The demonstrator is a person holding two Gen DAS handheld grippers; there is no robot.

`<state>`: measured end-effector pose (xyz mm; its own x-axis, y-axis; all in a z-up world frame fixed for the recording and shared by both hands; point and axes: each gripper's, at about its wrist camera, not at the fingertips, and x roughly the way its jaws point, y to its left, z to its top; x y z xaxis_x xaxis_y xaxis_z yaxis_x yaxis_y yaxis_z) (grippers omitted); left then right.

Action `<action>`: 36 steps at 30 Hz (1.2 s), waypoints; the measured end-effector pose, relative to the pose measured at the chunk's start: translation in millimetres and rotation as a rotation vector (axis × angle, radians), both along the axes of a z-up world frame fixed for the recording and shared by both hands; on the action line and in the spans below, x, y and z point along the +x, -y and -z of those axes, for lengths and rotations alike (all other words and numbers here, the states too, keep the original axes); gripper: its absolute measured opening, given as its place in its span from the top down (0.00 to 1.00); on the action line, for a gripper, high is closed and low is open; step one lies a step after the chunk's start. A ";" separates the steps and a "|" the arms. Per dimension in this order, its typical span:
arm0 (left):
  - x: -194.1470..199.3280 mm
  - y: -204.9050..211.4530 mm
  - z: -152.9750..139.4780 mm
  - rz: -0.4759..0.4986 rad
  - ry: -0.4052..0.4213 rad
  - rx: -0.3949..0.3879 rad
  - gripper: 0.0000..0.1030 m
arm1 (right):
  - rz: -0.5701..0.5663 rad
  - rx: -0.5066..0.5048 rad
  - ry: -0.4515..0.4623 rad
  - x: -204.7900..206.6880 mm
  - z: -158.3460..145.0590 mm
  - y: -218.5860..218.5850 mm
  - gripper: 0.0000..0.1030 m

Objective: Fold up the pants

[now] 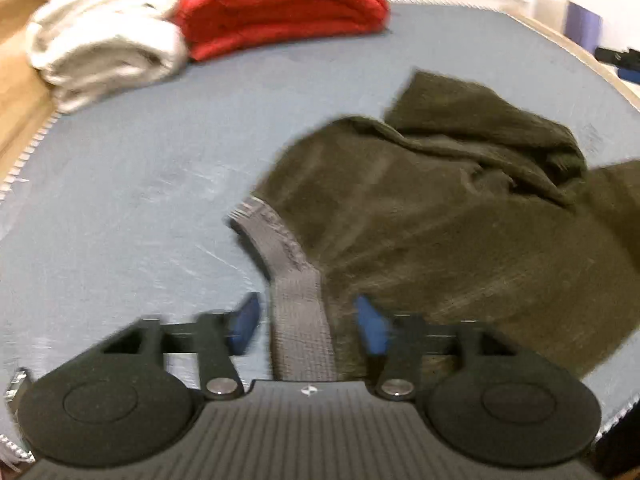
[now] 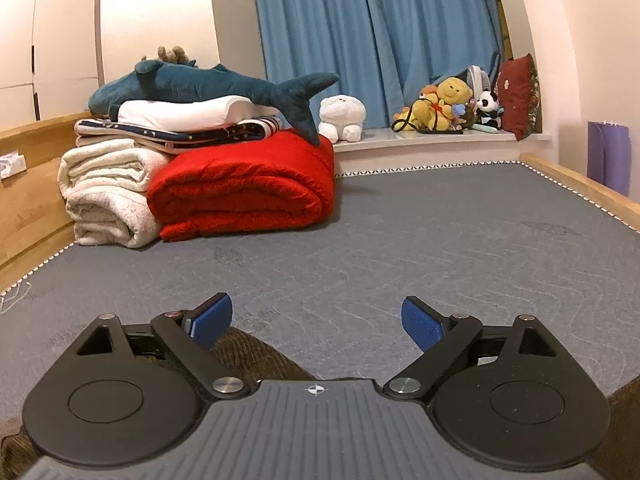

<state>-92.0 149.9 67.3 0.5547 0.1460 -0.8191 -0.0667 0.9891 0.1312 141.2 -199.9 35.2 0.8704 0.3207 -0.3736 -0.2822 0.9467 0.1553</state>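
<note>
Matt ribbed-cloth pants, woven grey waistband, quilted mattress

We see a grey mattress in a wooden frame, blue curtains, cream walls.

the whole left wrist view is smeared by motion blur. the pants are cut off by the right edge of that view, and their near part is hidden behind the left gripper; whether the grey waistband is touched by the blue pads cannot be told. the white blanket and red blanket at the far corner of the mattress are blurred and partly cropped. in the right wrist view only slivers of the pants are seen beneath the right gripper. the toys on the window sill are too small to be told apart fully.
</note>
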 end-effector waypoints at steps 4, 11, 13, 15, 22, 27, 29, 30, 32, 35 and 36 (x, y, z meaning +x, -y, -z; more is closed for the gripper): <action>21.6 3.2 59.1 0.067 -0.236 0.100 0.73 | 0.001 -0.007 -0.022 2.8 2.0 0.0 0.10; 26.4 26.3 4.2 0.112 -0.027 0.048 0.68 | -0.005 -0.007 -0.032 3.8 3.3 -1.2 0.10; 41.7 14.2 27.4 0.047 -0.105 0.064 0.68 | -0.009 -0.015 -0.037 4.2 5.4 -2.7 0.10; 48.5 0.6 57.6 -0.005 -0.203 0.092 0.56 | -0.007 -0.022 -0.045 5.5 7.4 -3.4 0.10; 48.6 10.4 -26.3 -0.085 0.029 -0.016 0.56 | 0.013 0.014 -0.068 8.0 8.4 4.4 0.10; 59.0 33.9 -68.1 -0.178 0.185 -0.094 0.40 | 0.040 0.029 -0.099 20.3 20.6 2.5 0.16; 72.9 46.3 -74.2 -0.195 0.221 -0.115 0.39 | 0.032 0.038 -0.128 28.6 27.6 -2.1 0.39; 76.2 50.3 -76.6 -0.196 0.243 -0.126 0.37 | 0.022 0.039 -0.147 33.8 31.3 -5.6 0.59; 91.6 60.8 -68.4 -0.191 0.271 -0.135 0.36 | -0.001 0.042 -0.165 41.1 36.4 -13.8 0.68; 113.5 69.0 -44.0 -0.177 0.260 -0.115 0.36 | -0.042 0.035 -0.175 48.5 42.2 -29.8 0.66; 121.5 67.7 -33.5 -0.181 0.231 -0.108 0.36 | -0.068 0.039 -0.181 49.9 44.2 -34.9 0.65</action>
